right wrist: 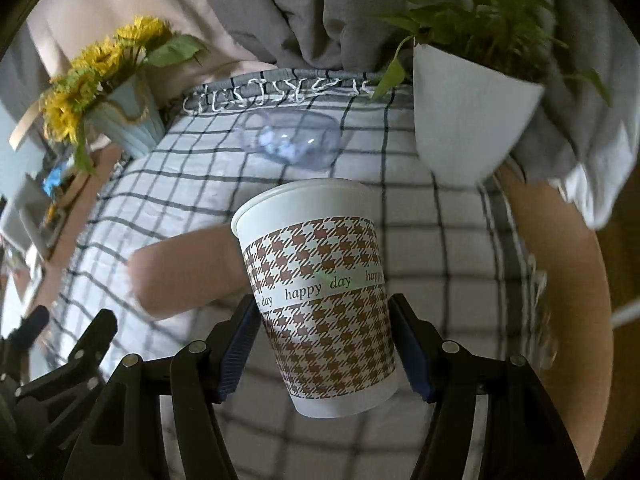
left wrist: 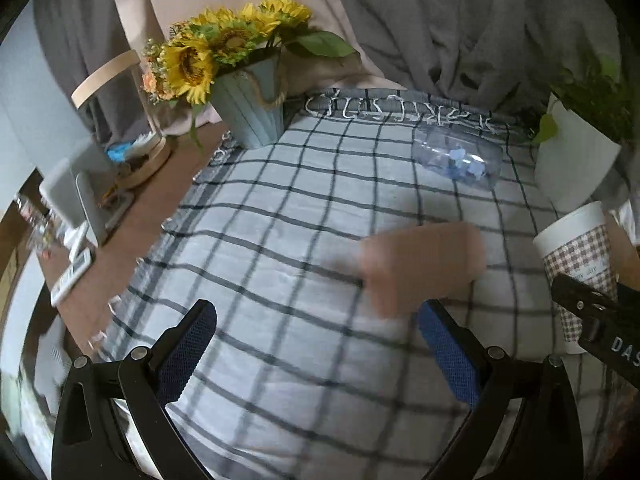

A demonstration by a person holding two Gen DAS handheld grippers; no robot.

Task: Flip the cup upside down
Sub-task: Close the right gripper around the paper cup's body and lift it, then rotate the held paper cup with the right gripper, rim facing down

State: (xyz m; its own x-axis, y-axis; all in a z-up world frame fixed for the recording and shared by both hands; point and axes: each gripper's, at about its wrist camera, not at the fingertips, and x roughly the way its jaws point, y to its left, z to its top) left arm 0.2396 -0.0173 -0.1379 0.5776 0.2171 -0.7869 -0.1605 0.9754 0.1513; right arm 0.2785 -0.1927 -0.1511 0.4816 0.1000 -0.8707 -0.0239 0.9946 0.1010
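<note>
A white paper cup (right wrist: 324, 292) with a brown houndstooth band and "happy day" lettering is held upright, rim up, above the checked cloth. My right gripper (right wrist: 326, 344) is shut on its lower half, blue pads on both sides. The cup also shows in the left wrist view (left wrist: 576, 264) at the right edge, with the right gripper's black body in front of it. My left gripper (left wrist: 316, 344) is open and empty, low over the cloth. A blurred tan object (left wrist: 424, 264) lies on the cloth just beyond its right finger (left wrist: 444, 348).
The table has a white cloth (left wrist: 280, 208) with dark checks. A sunflower pot (left wrist: 250, 116) stands back left, a clear plastic container (left wrist: 456, 156) lies at the back, and a white pot (right wrist: 468, 120) with a green plant stands back right. Grey curtains hang behind.
</note>
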